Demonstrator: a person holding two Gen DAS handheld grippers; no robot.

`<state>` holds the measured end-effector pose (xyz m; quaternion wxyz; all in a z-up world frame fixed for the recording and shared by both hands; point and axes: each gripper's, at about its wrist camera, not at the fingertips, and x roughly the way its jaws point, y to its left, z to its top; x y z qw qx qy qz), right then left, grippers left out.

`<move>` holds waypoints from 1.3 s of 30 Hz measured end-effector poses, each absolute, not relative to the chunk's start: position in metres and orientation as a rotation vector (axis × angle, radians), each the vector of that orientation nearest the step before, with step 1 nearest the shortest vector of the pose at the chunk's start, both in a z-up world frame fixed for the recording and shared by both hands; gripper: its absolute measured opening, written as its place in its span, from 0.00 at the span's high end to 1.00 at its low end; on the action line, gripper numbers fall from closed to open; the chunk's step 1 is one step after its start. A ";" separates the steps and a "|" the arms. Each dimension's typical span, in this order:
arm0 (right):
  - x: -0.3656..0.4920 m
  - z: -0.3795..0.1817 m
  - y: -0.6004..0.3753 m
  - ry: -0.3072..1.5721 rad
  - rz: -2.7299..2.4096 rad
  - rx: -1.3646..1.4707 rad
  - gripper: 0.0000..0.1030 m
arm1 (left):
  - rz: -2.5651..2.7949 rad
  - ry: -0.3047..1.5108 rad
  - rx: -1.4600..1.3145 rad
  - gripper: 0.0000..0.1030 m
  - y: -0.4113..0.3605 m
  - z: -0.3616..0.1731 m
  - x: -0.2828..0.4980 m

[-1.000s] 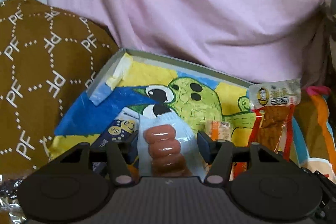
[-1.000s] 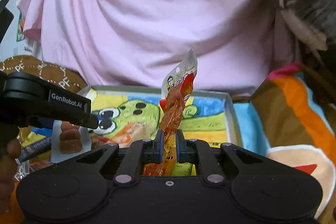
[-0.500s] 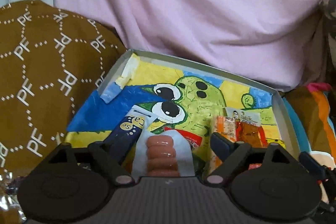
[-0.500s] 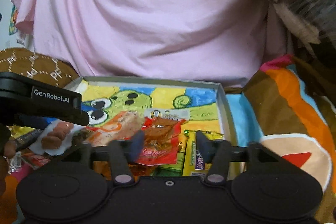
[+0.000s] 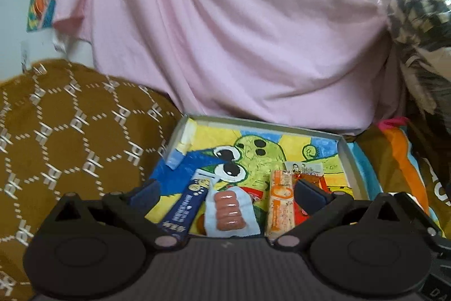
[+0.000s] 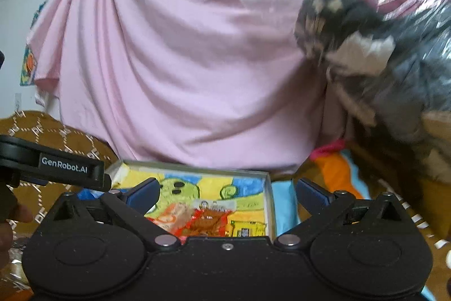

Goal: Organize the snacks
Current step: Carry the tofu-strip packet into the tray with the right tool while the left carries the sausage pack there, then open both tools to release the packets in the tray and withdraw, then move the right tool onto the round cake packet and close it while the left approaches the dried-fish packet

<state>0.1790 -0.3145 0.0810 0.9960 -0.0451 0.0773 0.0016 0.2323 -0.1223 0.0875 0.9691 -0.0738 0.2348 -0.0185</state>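
A shallow box [image 5: 345,157] with a green cartoon print holds the snacks; it also shows in the right wrist view [image 6: 269,188]. In it lie a clear sausage pack [image 5: 229,209], a dark blue bar [image 5: 184,206], an orange bar [image 5: 282,205] and a red-and-brown meat snack [image 5: 305,174], which also shows in the right wrist view [image 6: 208,220]. My left gripper [image 5: 225,192] is open and empty just above the sausage pack. My right gripper [image 6: 225,191] is open and empty above the box's near right part.
A pink cloth [image 5: 239,33] hangs behind the box. A brown patterned cushion [image 5: 70,137] lies to the left. An orange, blue and brown blanket [image 6: 338,174] lies to the right, with a plastic-wrapped bundle [image 6: 380,52] above it.
Both grippers opened and let go: the sausage pack and the red-and-brown meat snack now lie in the box. Both grippers have pulled back and up from the box.
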 end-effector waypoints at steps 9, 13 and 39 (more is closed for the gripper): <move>0.107 0.095 -0.301 0.106 0.002 -0.057 0.01 | -0.016 0.446 -0.129 0.00 -0.088 0.097 0.167; 0.081 0.092 -0.293 0.101 -0.015 -0.041 0.01 | 0.006 0.460 -0.115 0.00 -0.072 0.093 0.143; 0.008 0.023 -0.210 0.402 0.167 -0.142 0.01 | 0.141 0.712 -0.038 0.00 0.013 0.005 0.086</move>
